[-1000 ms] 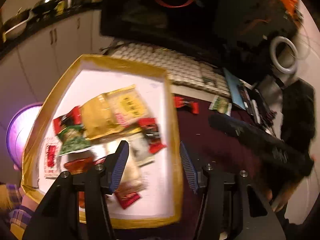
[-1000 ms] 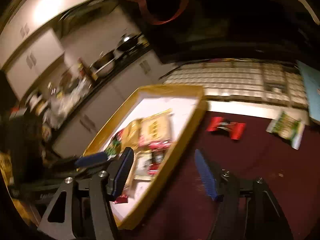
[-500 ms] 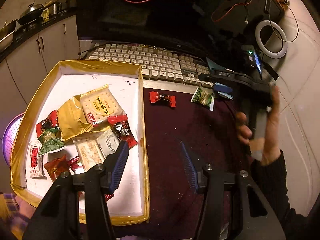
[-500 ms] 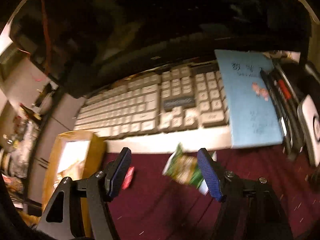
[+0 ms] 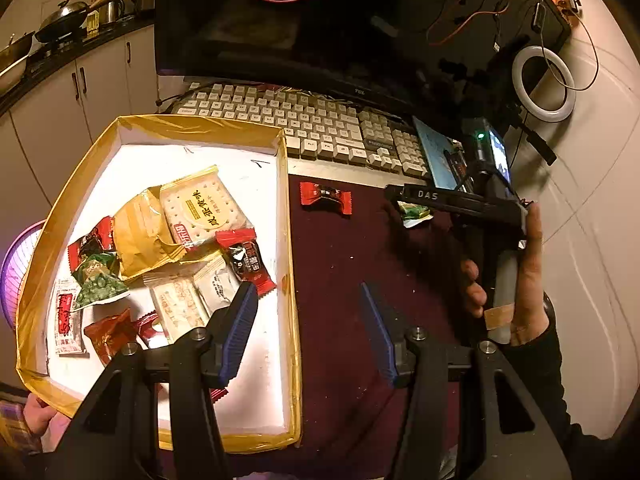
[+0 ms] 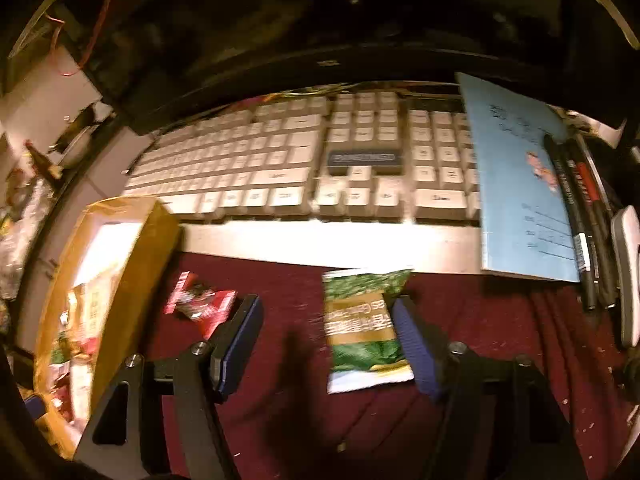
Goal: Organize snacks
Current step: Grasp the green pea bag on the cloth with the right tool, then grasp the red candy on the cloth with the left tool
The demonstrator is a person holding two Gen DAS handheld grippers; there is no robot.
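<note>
A gold-edged box [image 5: 286, 216] on the left holds several snack packets, among them a cracker pack [image 5: 202, 208]. A red candy [image 5: 326, 197] and a green snack packet [image 5: 414, 213] lie on the dark red cloth outside it. My left gripper [image 5: 306, 330] is open and empty over the box's right wall. My right gripper [image 6: 326, 344] is open just above the green packet [image 6: 362, 328], which lies between its fingers near the right one. The red candy [image 6: 202, 302] lies left of it. The right gripper also shows in the left wrist view [image 5: 460, 200], held in a hand.
A white keyboard [image 6: 296, 168] lies behind the cloth below a dark monitor [image 5: 280, 24]. A blue notebook [image 6: 516, 184] and pens [image 6: 580, 216] lie at the right. A ring light [image 5: 544, 84] stands at the far right. Kitchen cabinets [image 5: 60, 96] are at the left.
My right gripper has swung from the box to the right and come down over the green packet. My left gripper stays open over the box's right side.
</note>
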